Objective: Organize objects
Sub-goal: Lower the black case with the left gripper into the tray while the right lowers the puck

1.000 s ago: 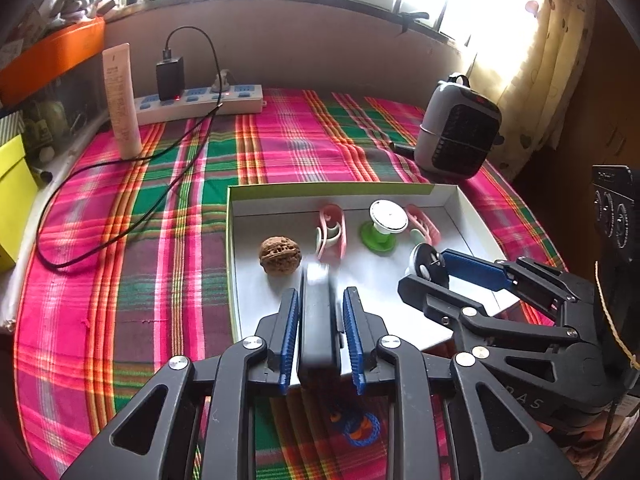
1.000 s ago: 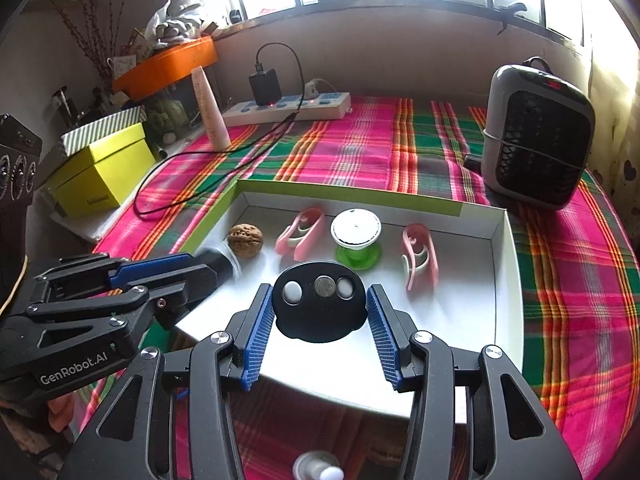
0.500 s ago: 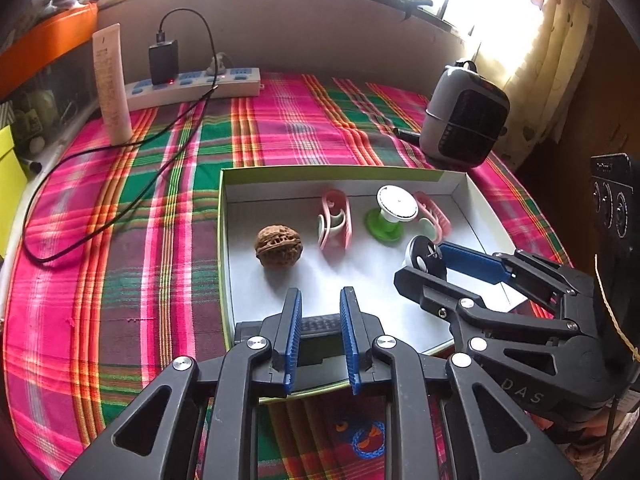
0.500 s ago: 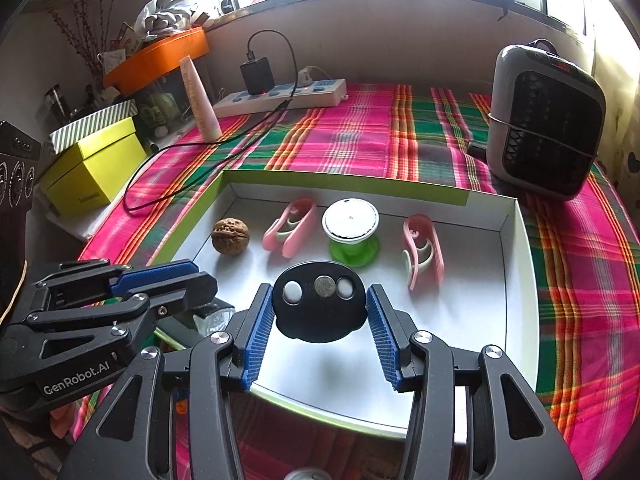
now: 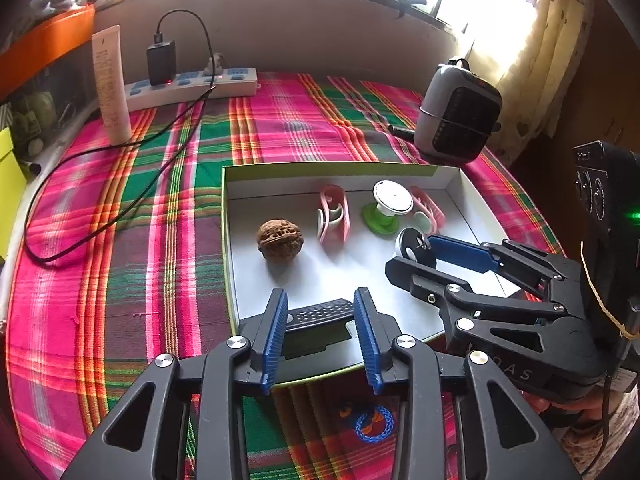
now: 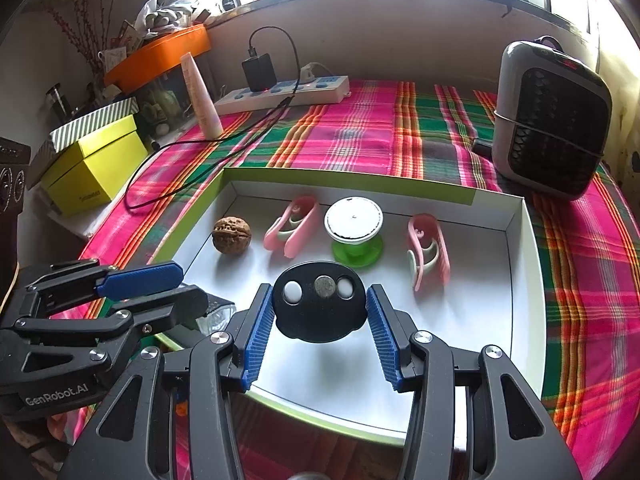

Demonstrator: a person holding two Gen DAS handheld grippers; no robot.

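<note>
A white tray with a green rim point(image 5: 230, 240) point(image 6: 516, 240) holds a walnut point(image 5: 279, 239) point(image 6: 231, 235), two pink clips point(image 5: 333, 218) point(image 6: 427, 254), and a green-and-white spool point(image 5: 387, 207) point(image 6: 354, 230). My left gripper point(image 5: 320, 320) is open over the tray's near left corner; a black ribbed object point(image 5: 318, 314) lies flat between its fingers. My right gripper point(image 6: 319, 314) is shut on a black oval disc with three spots point(image 6: 319, 306), held above the tray's front part. The right gripper also shows in the left wrist view point(image 5: 416, 250).
A plaid cloth point(image 5: 120, 280) covers the table. A small heater point(image 6: 550, 118) stands at the back right. A power strip with a charger and cable point(image 6: 280, 90), a white tube point(image 6: 201, 98) and a yellow box point(image 6: 92, 168) stand at the back left.
My left gripper has opened and the black ribbed object, held upright a second ago, now lies flat in the tray's near left corner. The right gripper keeps hold of the disc.
</note>
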